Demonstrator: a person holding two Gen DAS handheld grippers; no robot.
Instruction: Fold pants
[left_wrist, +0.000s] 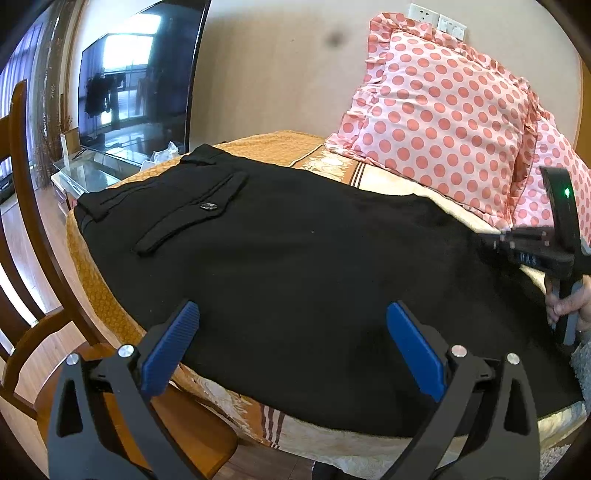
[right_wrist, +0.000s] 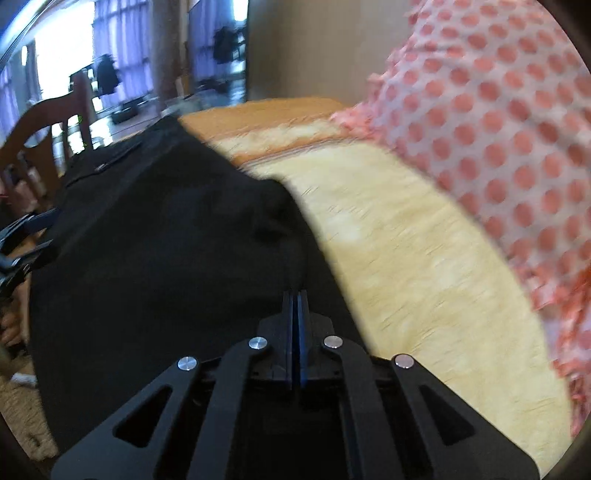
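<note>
Black pants spread flat on orange-and-cream bedspread, waistband and buttoned back pocket at the far end. Left gripper at near edge of pants, fingers spread wide, holding nothing. Right gripper over pants, fingers pressed together; cloth between them not discernible. Polka-dot pillow beyond pants. Wooden chair beside bedspread.

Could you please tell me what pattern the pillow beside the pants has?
The pillow is pale pink with coral polka dots and a ruffled edge, clearest in the left wrist view.
</note>
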